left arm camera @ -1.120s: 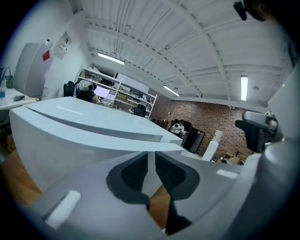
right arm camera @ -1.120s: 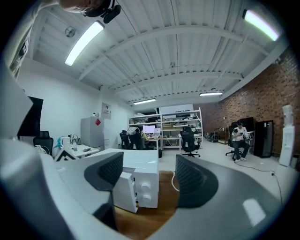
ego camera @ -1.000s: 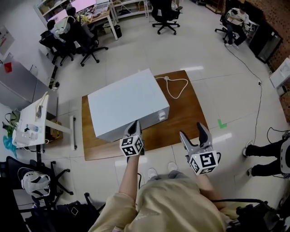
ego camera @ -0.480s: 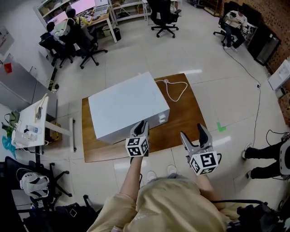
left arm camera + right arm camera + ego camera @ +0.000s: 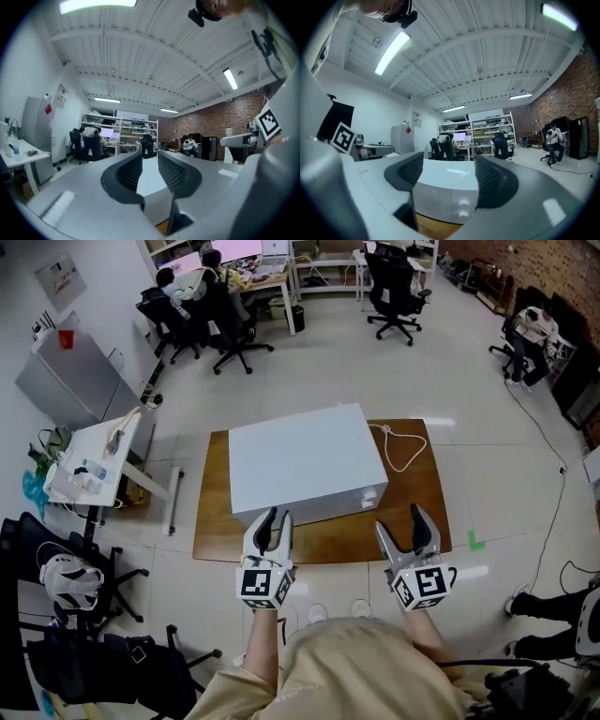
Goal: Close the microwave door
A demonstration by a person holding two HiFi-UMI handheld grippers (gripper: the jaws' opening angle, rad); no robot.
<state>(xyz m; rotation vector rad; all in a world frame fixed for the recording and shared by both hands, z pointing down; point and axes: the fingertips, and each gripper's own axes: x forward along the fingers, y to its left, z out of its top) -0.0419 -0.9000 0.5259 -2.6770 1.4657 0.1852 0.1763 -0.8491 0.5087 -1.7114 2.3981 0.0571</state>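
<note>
White and boxy, the microwave [image 5: 305, 460] sits on a low wooden table [image 5: 422, 498] straight ahead of me, at the middle of the board. Its door [image 5: 436, 199] looks flush with the front, no gap showing in either the head view or the right gripper view. I judge the closing itself done and the step in hand to be the release and clearing away. My left gripper [image 5: 277, 516] hangs by the left end of the near face, and as far as I can tell it is not touching. Its jaws have just been opening and now stand a little apart, with nothing between the pads. My right gripper [image 5: 399, 519] holds off near the right end, jaws spread wide and empty, with only the microwave framed beyond them. The next move, I think, calls for little. I should check along the door edge that the latch has caught, give a light push on the left of the door if it has not, then bring both tools back toward me. The microwave's long axis runs left to right, turned slightly so the left end lies a touch nearer. The door faces me, the knobs [image 5: 462, 204] sit at the right of the front, and a cord [image 5: 405, 448] loops off the far right corner.
</note>
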